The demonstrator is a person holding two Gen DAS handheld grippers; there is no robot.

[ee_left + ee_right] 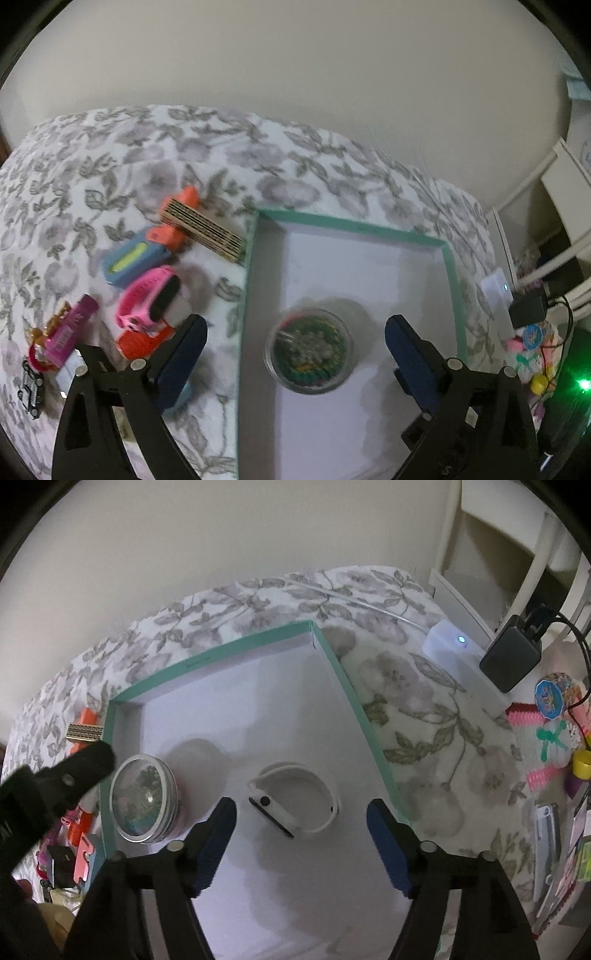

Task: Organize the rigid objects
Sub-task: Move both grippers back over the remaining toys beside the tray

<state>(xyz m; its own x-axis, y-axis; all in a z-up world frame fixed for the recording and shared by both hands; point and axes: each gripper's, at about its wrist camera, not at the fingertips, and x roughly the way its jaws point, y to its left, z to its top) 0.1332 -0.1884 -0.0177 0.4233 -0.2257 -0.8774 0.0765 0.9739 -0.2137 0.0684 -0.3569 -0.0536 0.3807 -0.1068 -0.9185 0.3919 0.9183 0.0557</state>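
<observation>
Dim, soft indoor light; both fisheye views bend strongly at the edges, slightly blurred, with faint shadows inside the tray [343, 672].

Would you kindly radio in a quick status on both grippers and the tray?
Left gripper open, empty, over round tin. Right gripper open, empty, over white watch. Both items inside teal tray. Nothing blocking.
</observation>
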